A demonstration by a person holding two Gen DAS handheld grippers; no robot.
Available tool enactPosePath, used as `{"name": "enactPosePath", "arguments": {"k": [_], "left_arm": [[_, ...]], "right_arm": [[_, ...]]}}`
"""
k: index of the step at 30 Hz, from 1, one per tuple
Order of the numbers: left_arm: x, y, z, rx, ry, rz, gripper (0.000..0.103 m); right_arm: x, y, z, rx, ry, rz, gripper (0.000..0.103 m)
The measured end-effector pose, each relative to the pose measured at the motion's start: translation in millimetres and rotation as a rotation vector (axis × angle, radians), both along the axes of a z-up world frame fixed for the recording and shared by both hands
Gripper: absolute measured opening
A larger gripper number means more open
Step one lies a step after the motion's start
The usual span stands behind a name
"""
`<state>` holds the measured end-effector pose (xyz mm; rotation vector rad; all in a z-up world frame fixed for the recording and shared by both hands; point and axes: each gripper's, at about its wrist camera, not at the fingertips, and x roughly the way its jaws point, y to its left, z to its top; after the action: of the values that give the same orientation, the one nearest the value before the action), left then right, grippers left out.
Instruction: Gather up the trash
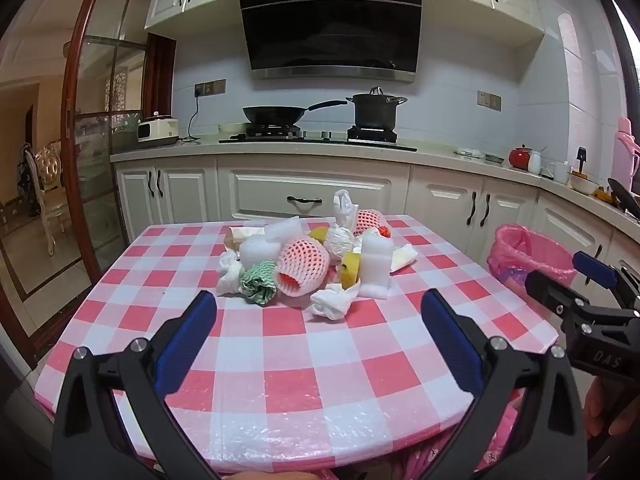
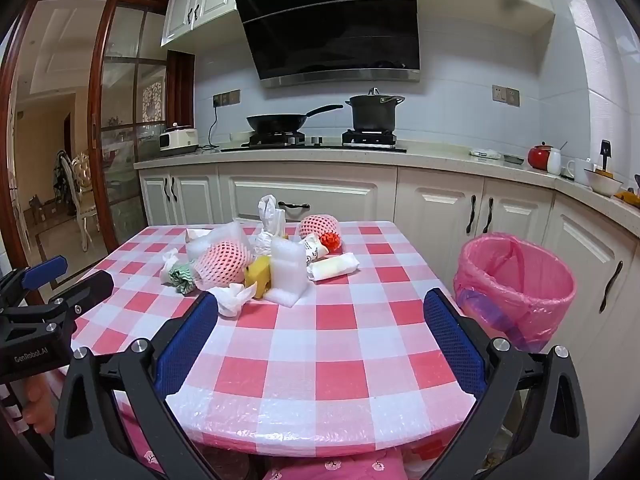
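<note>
My left gripper [image 1: 319, 304] and right gripper [image 2: 320, 306] stood wide, jaws empty; the trash pile [image 1: 308, 260] lay ahead, pink-lined bin [image 2: 516, 280] right.

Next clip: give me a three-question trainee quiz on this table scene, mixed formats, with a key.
1. True or false: the left tool already holds a piece of trash.
2. Which stands beside the table, on its right in the right wrist view? A) a blue bucket B) a bin with a pink liner C) a cardboard box
3. Fill in: the crumpled tissue nearest the right tool lies at the ____ edge of the trash pile.

Key: 1 false, both tools are open and empty. 2 B. 3 near.
</note>
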<state>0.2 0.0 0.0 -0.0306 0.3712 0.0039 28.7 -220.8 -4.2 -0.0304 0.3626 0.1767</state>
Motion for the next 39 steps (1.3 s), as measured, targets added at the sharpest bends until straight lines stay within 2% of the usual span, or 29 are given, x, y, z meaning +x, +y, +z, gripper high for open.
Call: {"name": "enactPosePath", "arguments": {"k": [39], "left_arm": [[-0.8, -2.7, 0.7, 0.003, -0.002, -0.003, 0.099]], "right_arm": [[-1.4, -1.7, 0.0, 0.012, 0.003, -0.003, 0.096]]}}
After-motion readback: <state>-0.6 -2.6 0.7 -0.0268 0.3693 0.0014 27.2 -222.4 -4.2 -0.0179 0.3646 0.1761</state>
